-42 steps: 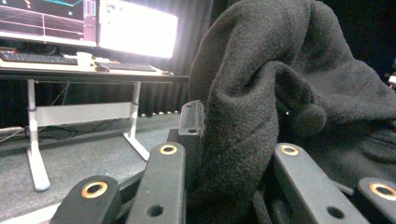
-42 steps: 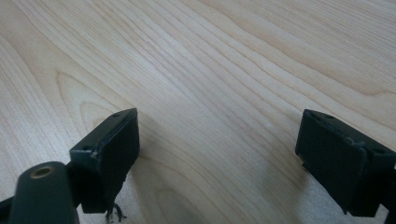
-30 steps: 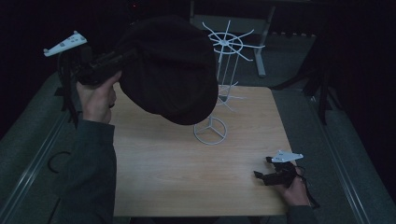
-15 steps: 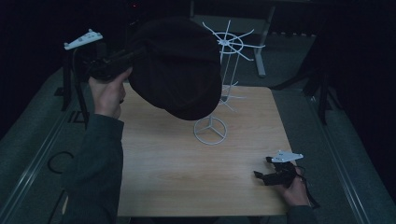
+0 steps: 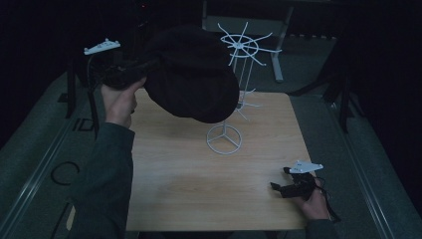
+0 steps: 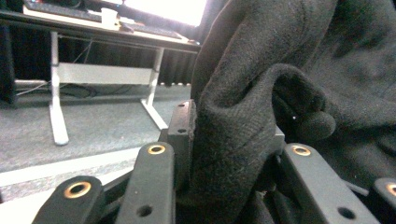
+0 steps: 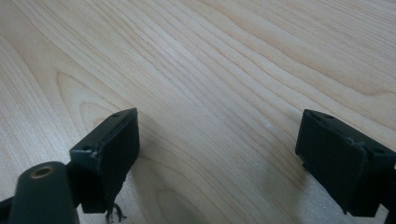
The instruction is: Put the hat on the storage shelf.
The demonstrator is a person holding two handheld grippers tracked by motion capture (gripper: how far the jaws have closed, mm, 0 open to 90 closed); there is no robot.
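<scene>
A black fabric hat (image 5: 194, 74) hangs in the air over the table's far left, just left of a white wire stand (image 5: 241, 47) with spokes at its top. My left gripper (image 5: 144, 67) has a fold of the hat's (image 6: 280, 93) edge between its jaws, and the pads (image 6: 184, 126) still touch the cloth. Those jaws have just been opening a little with the fabric between them. My right gripper (image 5: 279, 188) rests low at the table's near right corner. In the right gripper view it (image 7: 219, 144) stands open over bare wood, with nothing between its fingers.
The wooden table (image 5: 189, 184) carries the stand's ring base (image 5: 224, 139) near its middle. Grey carpet surrounds the table. A white-legged desk (image 6: 60, 74) stands behind, in the left gripper view.
My left hand has carried the hat rightward and slightly down, closer to the stand's spoked top. The right hand and its gripper have stayed put.
</scene>
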